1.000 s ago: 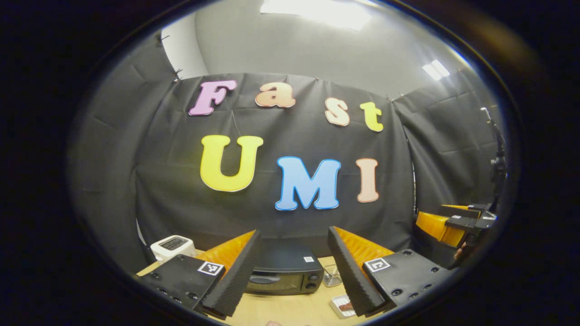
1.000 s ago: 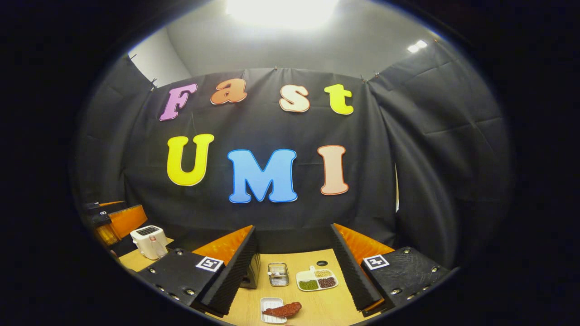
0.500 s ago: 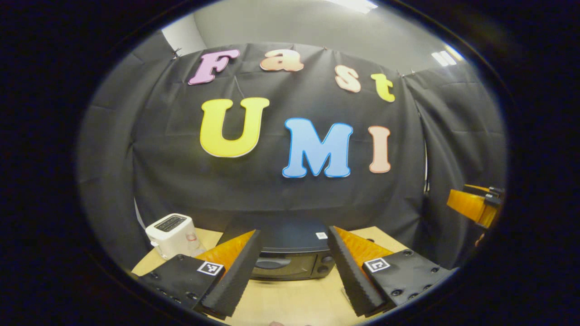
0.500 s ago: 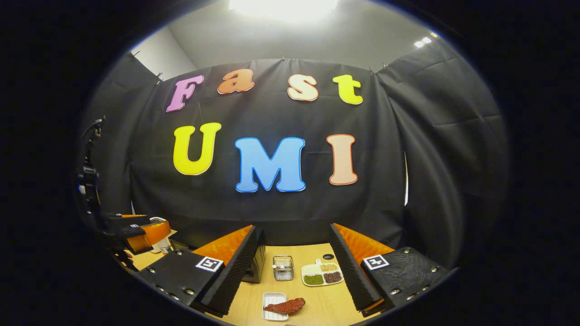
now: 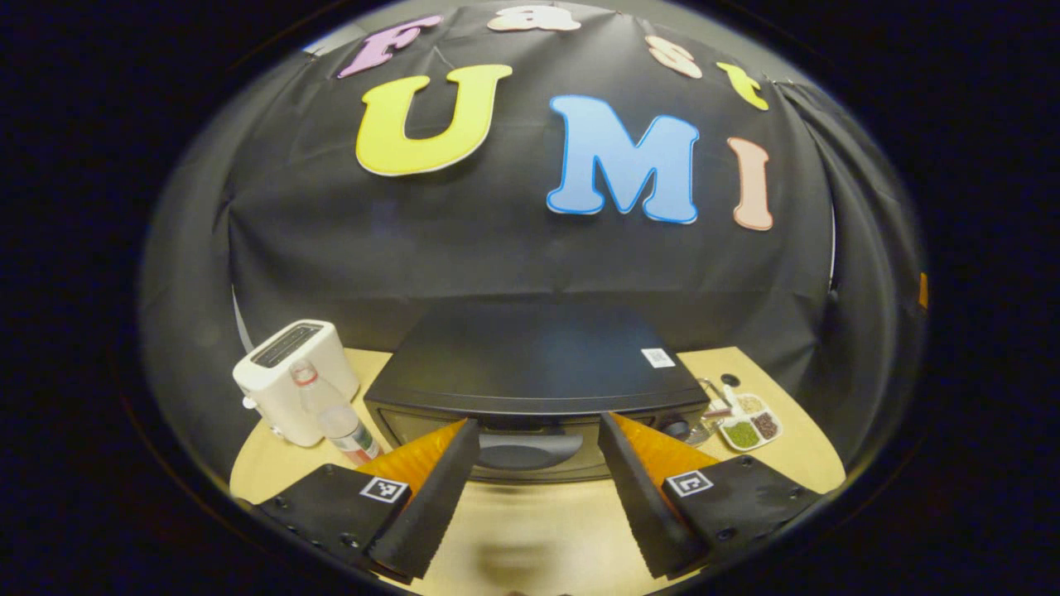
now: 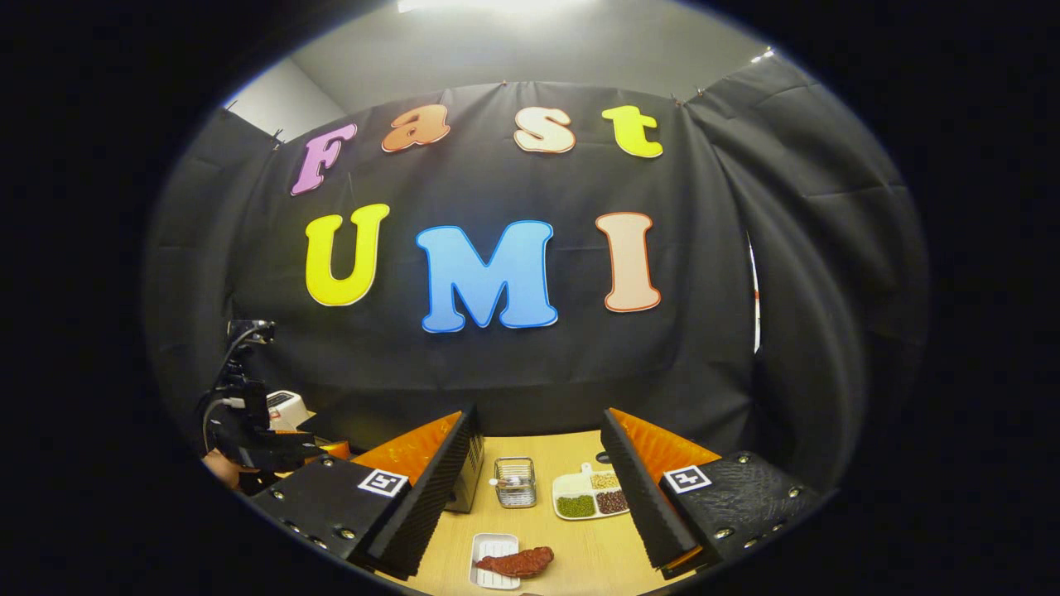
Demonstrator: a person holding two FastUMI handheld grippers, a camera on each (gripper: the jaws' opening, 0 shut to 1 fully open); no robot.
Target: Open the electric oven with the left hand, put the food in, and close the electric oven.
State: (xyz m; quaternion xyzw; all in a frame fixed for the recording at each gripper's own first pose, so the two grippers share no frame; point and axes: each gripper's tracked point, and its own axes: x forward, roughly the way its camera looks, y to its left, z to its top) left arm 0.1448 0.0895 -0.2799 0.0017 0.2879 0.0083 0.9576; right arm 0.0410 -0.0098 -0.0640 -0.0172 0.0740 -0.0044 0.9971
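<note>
A black electric oven (image 5: 530,364) stands on the wooden table, door shut, its curved handle (image 5: 530,451) facing me. My left gripper (image 5: 534,505) is open just in front of that handle, not touching it. In the right gripper view the oven's side (image 6: 469,472) shows behind my left finger. A reddish-brown piece of food (image 6: 515,563) lies across a small white tray (image 6: 493,559) near the table's front. My right gripper (image 6: 530,497) hangs open above the table, behind the food, holding nothing. The left gripper (image 6: 265,443) and the hand holding it appear far left there.
A white toaster (image 5: 291,379) and a small bottle (image 5: 348,430) stand left of the oven. Right of the oven are a small wire basket (image 6: 514,482) and a white divided dish of beans (image 6: 590,497). Black cloth walls close the booth behind.
My left gripper has moved forward and down toward the oven, which now looms large with its handle between the fingers. The right gripper has barely moved.
</note>
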